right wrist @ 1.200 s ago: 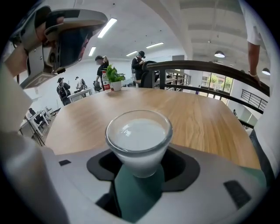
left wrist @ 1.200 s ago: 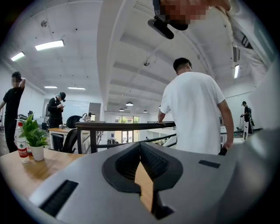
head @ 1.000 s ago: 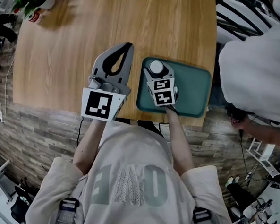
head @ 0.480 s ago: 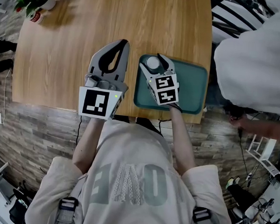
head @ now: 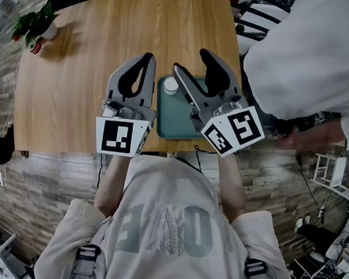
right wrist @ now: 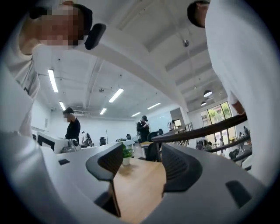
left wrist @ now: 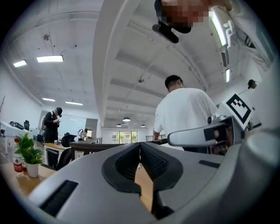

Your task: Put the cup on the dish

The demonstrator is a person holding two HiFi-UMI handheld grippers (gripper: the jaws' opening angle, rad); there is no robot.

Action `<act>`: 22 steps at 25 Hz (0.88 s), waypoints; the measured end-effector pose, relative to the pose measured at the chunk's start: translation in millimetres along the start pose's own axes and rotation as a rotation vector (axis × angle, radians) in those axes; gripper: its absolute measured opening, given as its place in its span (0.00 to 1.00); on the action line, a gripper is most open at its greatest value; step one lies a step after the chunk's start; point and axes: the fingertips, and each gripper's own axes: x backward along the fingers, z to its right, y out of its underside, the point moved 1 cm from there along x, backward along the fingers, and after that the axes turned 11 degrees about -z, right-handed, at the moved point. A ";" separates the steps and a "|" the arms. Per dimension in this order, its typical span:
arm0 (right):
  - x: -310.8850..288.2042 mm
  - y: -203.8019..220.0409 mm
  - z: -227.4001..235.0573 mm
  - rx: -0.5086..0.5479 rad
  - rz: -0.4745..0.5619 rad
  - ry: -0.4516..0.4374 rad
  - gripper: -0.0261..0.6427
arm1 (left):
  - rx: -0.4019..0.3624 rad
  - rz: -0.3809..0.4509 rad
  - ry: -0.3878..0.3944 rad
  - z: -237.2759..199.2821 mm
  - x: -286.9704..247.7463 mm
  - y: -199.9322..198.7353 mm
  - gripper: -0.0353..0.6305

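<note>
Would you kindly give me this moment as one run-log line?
cup: on dish | right gripper: open, nothing between jaws | left gripper: shut, empty

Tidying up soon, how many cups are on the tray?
1: a white cup at the far left corner of the green tray. The right tongs cover part of the tray, so another may be hidden.

White cup [head: 170,85] is standing out against a teal dish [head: 174,127]; the table [head: 71,88] is displaying light-brown wood grain. Left gripper [head: 147,57] and right gripper [head: 190,60] are showing grey bodies, black ribbed pads [right wrist: 180,168] and black-and-white square markers.
</note>
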 end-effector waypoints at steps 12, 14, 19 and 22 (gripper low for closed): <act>87.1 -32.7 5.2 0.119 0.125 0.264 0.08 | -0.101 0.127 0.047 51.3 13.0 -58.7 0.07; 88.5 -26.6 7.0 0.111 0.120 0.271 0.08 | -0.114 0.124 0.049 55.3 12.6 -58.9 0.07; 86.6 -26.8 8.3 0.122 0.119 0.286 0.07 | -0.122 0.130 0.054 56.4 12.1 -62.9 0.07; 86.5 -27.7 10.6 0.125 0.116 0.295 0.07 | -0.129 0.126 0.059 59.2 10.6 -62.5 0.07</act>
